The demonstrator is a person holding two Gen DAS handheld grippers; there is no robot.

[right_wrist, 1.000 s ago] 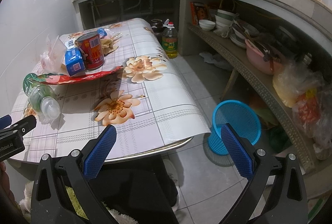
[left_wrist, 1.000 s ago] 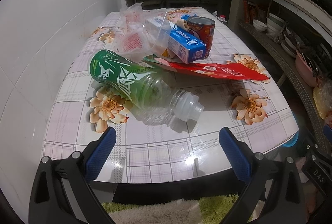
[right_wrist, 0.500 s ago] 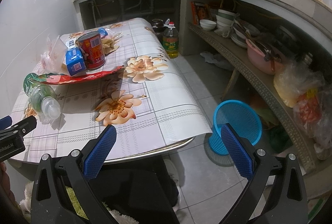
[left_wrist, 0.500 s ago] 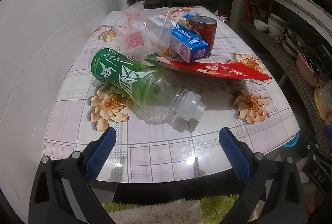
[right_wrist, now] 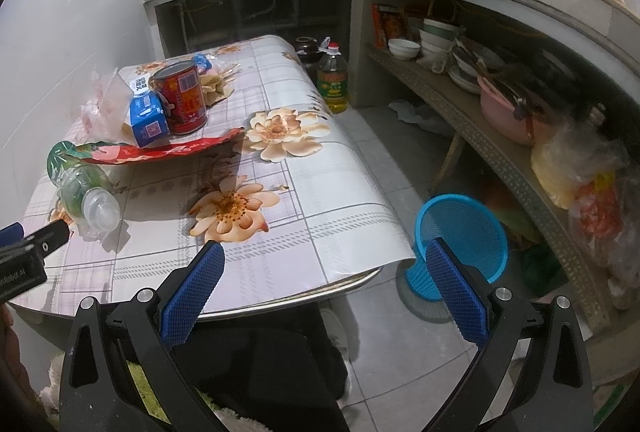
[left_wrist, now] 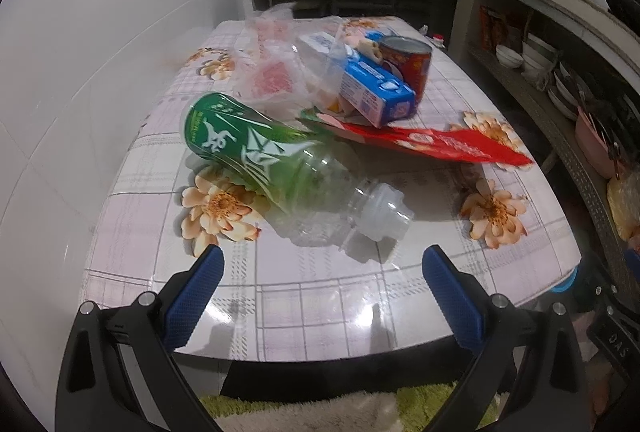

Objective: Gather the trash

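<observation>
An empty plastic bottle (left_wrist: 280, 168) with a green label lies on its side on the flowered table (left_wrist: 320, 296), cap end towards me. Behind it lie a red wrapper (left_wrist: 432, 144), a blue carton (left_wrist: 372, 88), a red can (left_wrist: 408, 64) and crumpled clear plastic bags (left_wrist: 280, 72). My left gripper (left_wrist: 320, 272) stands open just short of the bottle, nothing between its fingers. In the right wrist view the same bottle (right_wrist: 84, 188), wrapper (right_wrist: 160, 152), carton (right_wrist: 146, 116) and can (right_wrist: 182, 100) show at left. My right gripper (right_wrist: 324, 272) is open over the table's near right corner.
A blue mesh waste basket (right_wrist: 460, 232) stands on the tiled floor right of the table. A shelf with bowls (right_wrist: 404, 48) and a pink basin (right_wrist: 508, 112) runs along the right. An oil bottle (right_wrist: 332, 80) stands on the floor behind the table. White wall on the left.
The left gripper has come slightly closer to the bottle, which looms a little larger. The right gripper's view has barely shifted. Both stay open.
</observation>
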